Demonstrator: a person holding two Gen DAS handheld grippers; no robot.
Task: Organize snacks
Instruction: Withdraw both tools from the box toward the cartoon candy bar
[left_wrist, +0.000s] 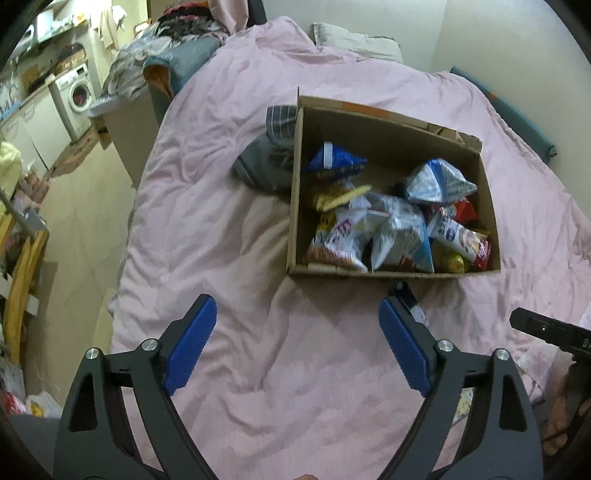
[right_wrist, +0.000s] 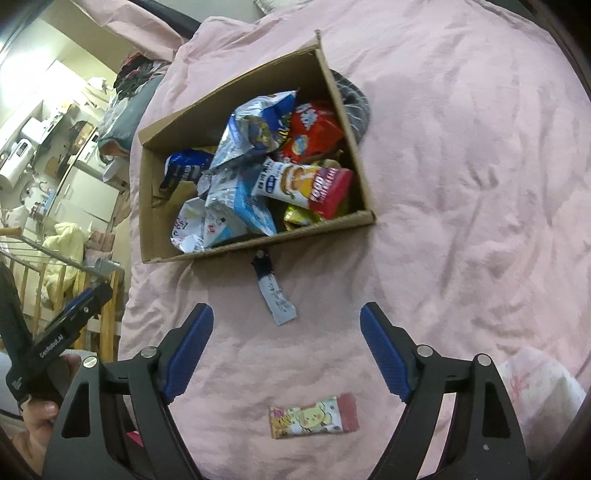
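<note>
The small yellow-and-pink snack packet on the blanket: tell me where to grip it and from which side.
Probably from above, across its short width near the middle. The snack packet lies flat and alone on the pink blanket, long axis running left to right, between the open right gripper fingers. Pressing into the soft blanket should let the pads pinch it.

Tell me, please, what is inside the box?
The box holds piled snack bags, among them a red one and a blue one. Whatever lies beneath the pile is covered.
</note>
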